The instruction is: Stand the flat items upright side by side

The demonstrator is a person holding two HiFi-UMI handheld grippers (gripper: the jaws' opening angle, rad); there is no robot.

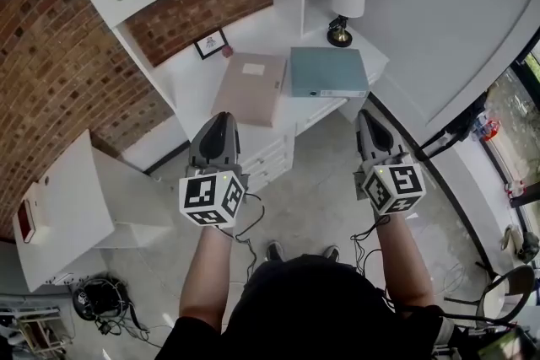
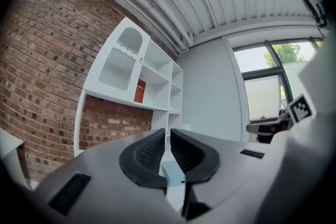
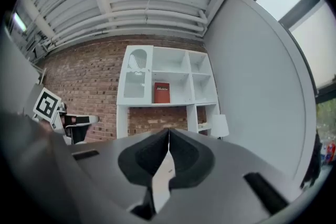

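lying flat: beige folder (image 1: 249,87), teal folder (image 1: 328,72)

No word or number can be read with certainty. White lettering is printed on the cover of the red book (image 3: 161,93), which is stood on a shelf above and to the left of the lamp (image 3: 218,126), but it is too small to be made out. A pale label (image 1: 253,70) is stuck on the pink folder (image 1: 245,97), left of the lamp, and its print cannot be read. A dark mark is shown in the framed picture (image 1: 211,44), further left of the lamp; no letters are resolved. Black-and-white square markers, without letters, are carried on the cubes of the left gripper (image 1: 223,117) and the right gripper (image 1: 369,115).
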